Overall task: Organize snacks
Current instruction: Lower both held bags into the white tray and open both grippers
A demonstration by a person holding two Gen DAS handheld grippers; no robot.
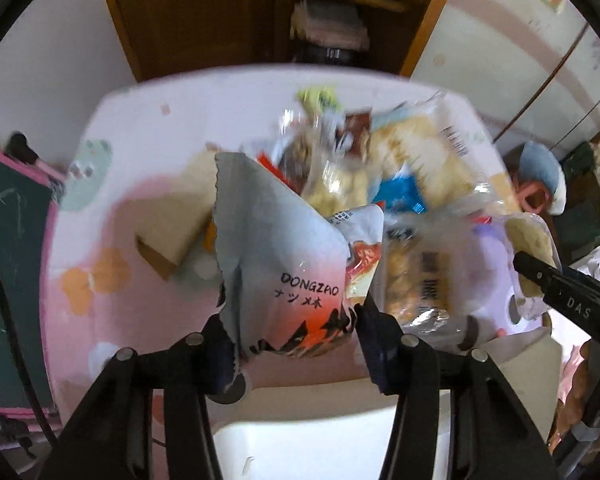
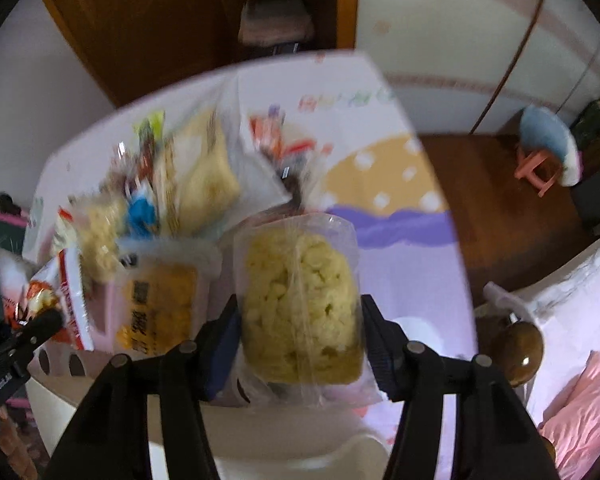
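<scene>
My left gripper [image 1: 296,332] is shut on a white and red pouch [image 1: 284,264] printed "DONGZAO", held upright above the near table edge. In the right wrist view my right gripper [image 2: 300,332] is shut on a clear bag of yellow puffed snacks [image 2: 300,304], both pads against its sides. A pile of snack bags [image 1: 380,168] lies on the table behind the pouch; the same snack pile [image 2: 172,184] appears left of the clear bag. The right gripper [image 1: 536,276] shows at the right edge of the left wrist view, and the left gripper [image 2: 44,324] at the right wrist view's lower left.
The table [image 1: 140,140] has a patterned pastel cloth. A cardboard piece [image 1: 168,240] lies left of the pouch. A white rounded object [image 1: 300,440] sits below the near edge. A chalkboard [image 1: 8,260] stands left, a wooden cabinet [image 2: 160,20] behind, a pink stool [image 2: 540,168] on the floor.
</scene>
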